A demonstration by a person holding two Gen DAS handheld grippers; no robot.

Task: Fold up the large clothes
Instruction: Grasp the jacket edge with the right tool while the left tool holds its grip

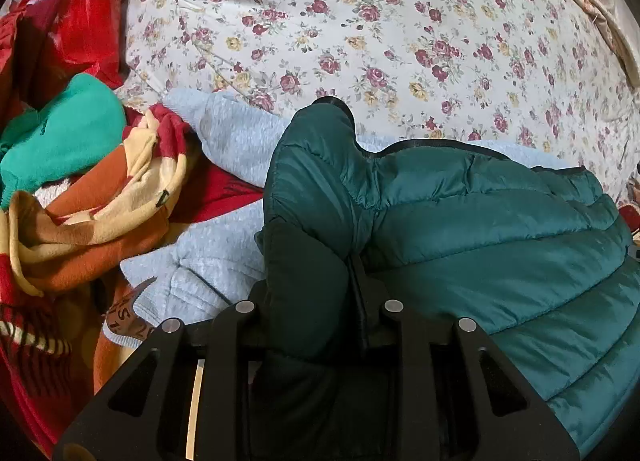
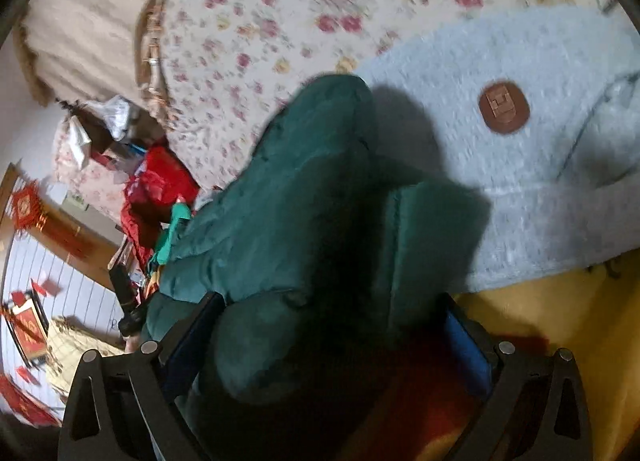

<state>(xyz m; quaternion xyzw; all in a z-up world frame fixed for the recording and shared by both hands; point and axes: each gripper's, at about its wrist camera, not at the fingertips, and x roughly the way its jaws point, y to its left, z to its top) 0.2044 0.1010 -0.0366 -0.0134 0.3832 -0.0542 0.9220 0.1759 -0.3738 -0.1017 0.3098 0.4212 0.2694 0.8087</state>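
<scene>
Teal puffer jacket (image 1: 480,221): quilted, shiny, bunched up on the bed; one padded fold rises between the fingers of each claw.
Left claw (image 1: 316,301): black fingers drawn close together and clamped on a thick fold of the teal puffer jacket; the fabric stands up in a ridge ahead of the grip.
Right claw (image 2: 320,321): fingers stand wider, blue-lined on their inner faces, with a fat roll of the same jacket filling the gap; both pads press into the padding, so it is gripped. This view is blurred.
Jacket's place: it lies on top of a light blue fleece garment (image 1: 228,133), near the front edge of the bed, its body spreading to the right in the left wrist view.
Light blue fleece garment: spread flat under the jacket; a round brown patch (image 2: 504,106) shows on it in the right wrist view.
Floral bedspread (image 1: 380,29): cream with red and yellow roses, covering the bed beyond the garments.
Clothes pile: to the left of the jacket, a green knit (image 1: 68,133), an orange, yellow and red fleece (image 1: 100,221), and red fabric (image 1: 88,29) behind them.
Yellow cloth (image 2: 560,341): beside the right claw, below the blue fleece.
</scene>
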